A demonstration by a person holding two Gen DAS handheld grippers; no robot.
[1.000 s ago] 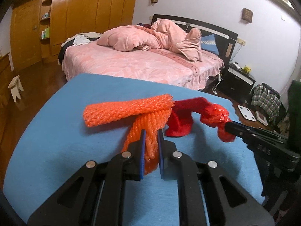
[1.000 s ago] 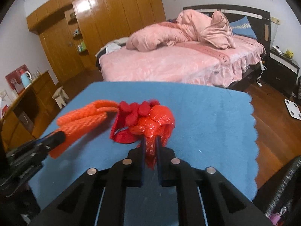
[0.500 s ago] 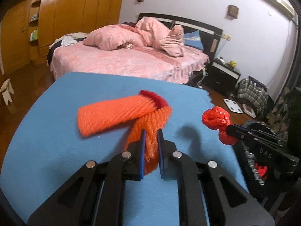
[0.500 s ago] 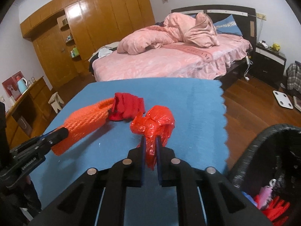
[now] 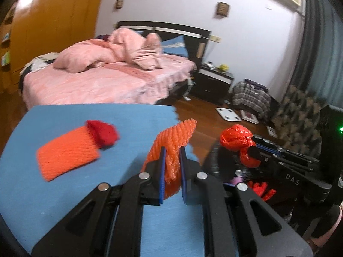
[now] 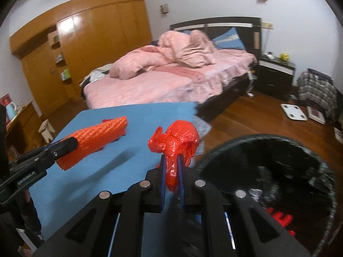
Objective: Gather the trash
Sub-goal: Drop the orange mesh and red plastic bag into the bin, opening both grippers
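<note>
My left gripper (image 5: 171,151) is shut on an orange foam net (image 5: 174,132), lifted over the right edge of the blue table (image 5: 64,197). A second orange foam net (image 5: 66,152) lies flat on the table with a red scrap (image 5: 104,132) at its far end. My right gripper (image 6: 171,160) is shut on a crumpled red plastic bag (image 6: 178,139), held beside the rim of a black bin (image 6: 235,143). The left wrist view shows the right gripper (image 5: 253,147) with the bag (image 5: 234,138). The left gripper (image 6: 71,144) and its net (image 6: 100,135) show in the right wrist view.
The bin stands on the wooden floor (image 6: 246,115) at the table's right side and holds red items (image 6: 280,216). Beyond the table stand a pink bed (image 6: 160,85), a dark nightstand (image 6: 276,75) and wooden wardrobes (image 6: 85,42). A white scale (image 6: 293,111) lies on the floor.
Both grippers swung right and slightly up with their loads, from over the table to its right edge by the bin. The held net came apart from the net and red scrap left lying.
</note>
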